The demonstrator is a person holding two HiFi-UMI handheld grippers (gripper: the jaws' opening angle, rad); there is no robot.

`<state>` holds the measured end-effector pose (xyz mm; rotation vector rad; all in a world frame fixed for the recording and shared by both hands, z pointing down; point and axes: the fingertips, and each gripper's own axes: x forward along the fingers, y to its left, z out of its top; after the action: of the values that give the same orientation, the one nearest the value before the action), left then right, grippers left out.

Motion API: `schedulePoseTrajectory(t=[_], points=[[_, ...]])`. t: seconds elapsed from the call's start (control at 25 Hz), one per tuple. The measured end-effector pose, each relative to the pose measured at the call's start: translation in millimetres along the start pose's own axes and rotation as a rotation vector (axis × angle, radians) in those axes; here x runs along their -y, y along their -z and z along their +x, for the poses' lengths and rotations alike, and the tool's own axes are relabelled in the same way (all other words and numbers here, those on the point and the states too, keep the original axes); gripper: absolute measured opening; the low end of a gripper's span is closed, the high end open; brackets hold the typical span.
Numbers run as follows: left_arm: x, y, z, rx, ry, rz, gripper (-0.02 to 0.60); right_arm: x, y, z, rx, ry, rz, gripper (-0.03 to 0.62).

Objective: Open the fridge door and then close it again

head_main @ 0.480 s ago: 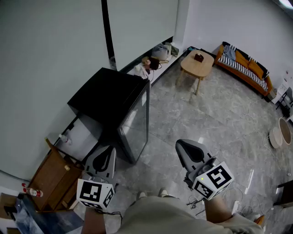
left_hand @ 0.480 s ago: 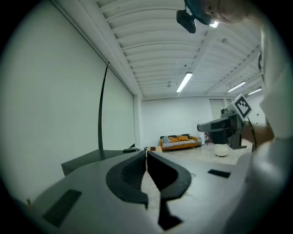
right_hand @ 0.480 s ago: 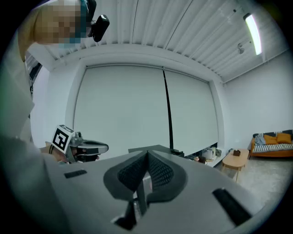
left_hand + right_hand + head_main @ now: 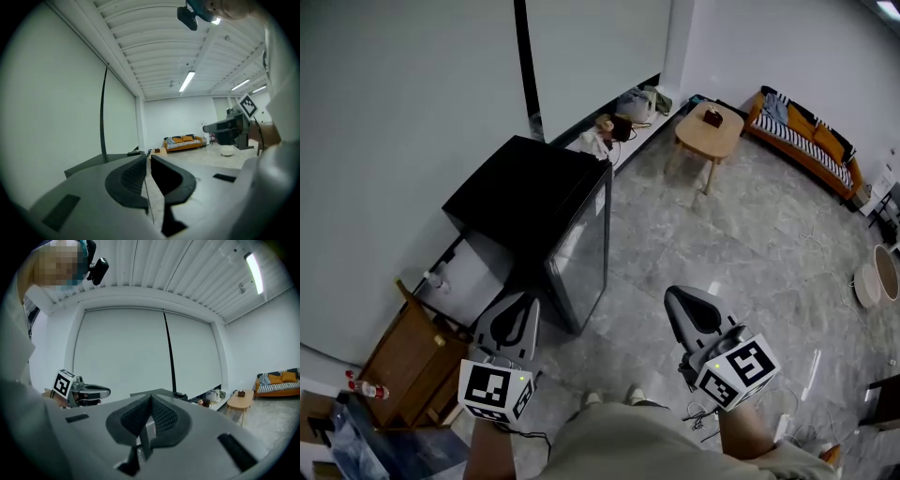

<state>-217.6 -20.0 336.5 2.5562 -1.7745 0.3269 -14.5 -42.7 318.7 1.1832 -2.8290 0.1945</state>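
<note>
A small black fridge (image 4: 530,202) stands against the white wall, and its shiny door (image 4: 584,255), facing right in the head view, is closed. My left gripper (image 4: 521,302) hangs shut and empty just in front of the fridge's near corner, apart from it. My right gripper (image 4: 677,298) is also shut and empty, over the tiled floor to the right of the fridge. In the left gripper view the jaws (image 4: 148,163) meet over the fridge top (image 4: 96,161). The right gripper view shows its jaws (image 4: 151,401) closed, with the fridge (image 4: 164,393) behind them.
A wooden cabinet (image 4: 403,361) stands left of the fridge. A wooden coffee table (image 4: 710,133) and an orange sofa (image 4: 806,131) are farther back, with clutter (image 4: 619,117) along the wall. A white basin (image 4: 874,277) and cables (image 4: 698,412) lie on the floor.
The head view has shifted a little, so the fridge sits slightly more to the right. Both grippers remain shut in about the same places.
</note>
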Motion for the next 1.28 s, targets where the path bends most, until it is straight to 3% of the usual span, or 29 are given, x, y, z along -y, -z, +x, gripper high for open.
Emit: schedulePoseTrajectory(t=[0.12, 0.24, 0.56, 0.92, 1.28], points=[[-4.7, -0.7, 4.2, 0.001, 0.000, 0.002, 0.017, 2.1, 2.7, 0.7, -0.002, 0.009, 0.010, -0.003], [-6.5, -3.0, 11.6, 0.000, 0.003, 0.006, 0.098, 4.6, 4.5, 4.5, -0.004, 0.006, 0.022, -0.003], [-15.3, -11.8, 29.3, 0.023, -0.003, 0.015, 0.149, 3.5, 8.7, 22.8, -0.031, -0.038, 0.009, -0.003], [-31.3, -3.9, 56.9, 0.006, -0.011, 0.032, 0.178, 1.2, 33.7, 50.5, -0.118, -0.090, -0.031, -0.003], [-48.0, 29.3, 90.4, -0.070, -0.005, 0.019, 0.196, 11.1, 56.6, 77.3, -0.176, -0.106, -0.006, -0.003]])
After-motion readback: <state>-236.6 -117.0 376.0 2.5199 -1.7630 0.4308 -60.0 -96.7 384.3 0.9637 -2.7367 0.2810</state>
